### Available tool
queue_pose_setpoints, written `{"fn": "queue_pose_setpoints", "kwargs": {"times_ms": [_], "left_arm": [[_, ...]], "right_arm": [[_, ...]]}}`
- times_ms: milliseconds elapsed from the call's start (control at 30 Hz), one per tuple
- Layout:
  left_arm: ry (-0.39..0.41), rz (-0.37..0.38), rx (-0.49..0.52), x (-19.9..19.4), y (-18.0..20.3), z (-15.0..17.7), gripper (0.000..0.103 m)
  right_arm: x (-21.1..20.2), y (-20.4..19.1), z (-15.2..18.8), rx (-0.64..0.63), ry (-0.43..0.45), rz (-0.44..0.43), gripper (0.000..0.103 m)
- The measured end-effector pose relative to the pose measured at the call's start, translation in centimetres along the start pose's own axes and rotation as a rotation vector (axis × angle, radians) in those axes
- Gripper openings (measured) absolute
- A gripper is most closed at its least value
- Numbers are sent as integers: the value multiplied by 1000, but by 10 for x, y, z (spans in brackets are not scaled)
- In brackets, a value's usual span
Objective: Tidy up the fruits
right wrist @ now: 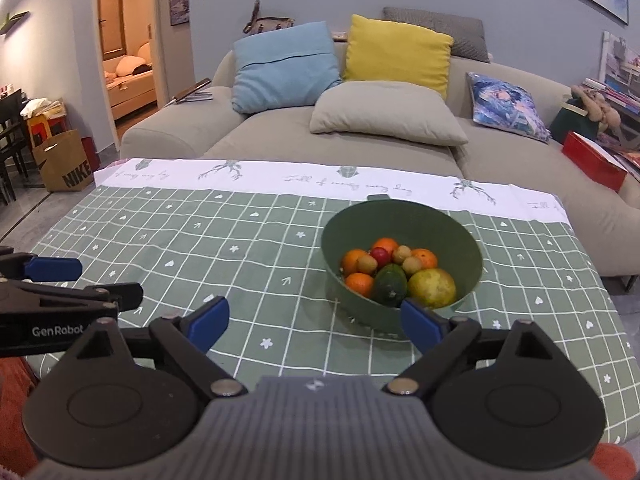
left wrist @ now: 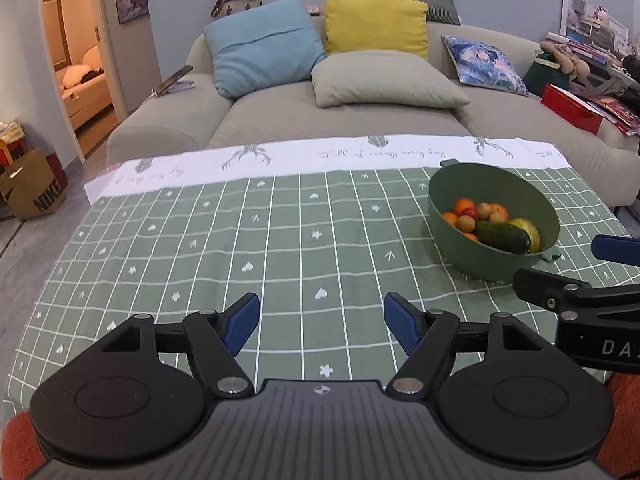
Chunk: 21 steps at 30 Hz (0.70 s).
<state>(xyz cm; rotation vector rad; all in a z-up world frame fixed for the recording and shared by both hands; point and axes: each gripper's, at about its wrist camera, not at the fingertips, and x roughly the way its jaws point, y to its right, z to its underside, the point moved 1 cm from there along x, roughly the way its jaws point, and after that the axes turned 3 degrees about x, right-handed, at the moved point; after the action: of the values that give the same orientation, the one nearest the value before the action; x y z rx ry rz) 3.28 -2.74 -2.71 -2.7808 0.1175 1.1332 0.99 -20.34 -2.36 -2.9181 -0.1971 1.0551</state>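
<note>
Two blue pads of our left gripper (left wrist: pixel 321 322) stand spread over bare green tablecloth (left wrist: pixel 280 240) at the left wrist view's bottom; the green bowl (left wrist: pixel 448 184) of fruits (left wrist: pixel 490 222) sits right of centre. From the right wrist, our right gripper (right wrist: pixel 314 320) gapes empty at lower centre, with the bowl (right wrist: pixel 400 216) just above it.

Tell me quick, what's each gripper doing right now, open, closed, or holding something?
Left gripper: open, holding nothing.
Right gripper: open, holding nothing, just short of the green bowl.
</note>
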Motion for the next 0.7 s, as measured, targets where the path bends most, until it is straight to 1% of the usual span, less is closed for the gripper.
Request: {"fn": "queue_pose_setpoints", "kwargs": {"times_ms": [167,367,700], "left_arm": [[-2,-4,-9,-2,-2,1,83],[-6,-6,2,-3,-1,1,83],[-6,-8,4,-2,-1,0,83]], "right_arm": [[0,-7,3,-30,0,-16,89],[-1,-2,3,-14,1,-16,89],[-2,-6,3,-28,5,-22,89]]}}
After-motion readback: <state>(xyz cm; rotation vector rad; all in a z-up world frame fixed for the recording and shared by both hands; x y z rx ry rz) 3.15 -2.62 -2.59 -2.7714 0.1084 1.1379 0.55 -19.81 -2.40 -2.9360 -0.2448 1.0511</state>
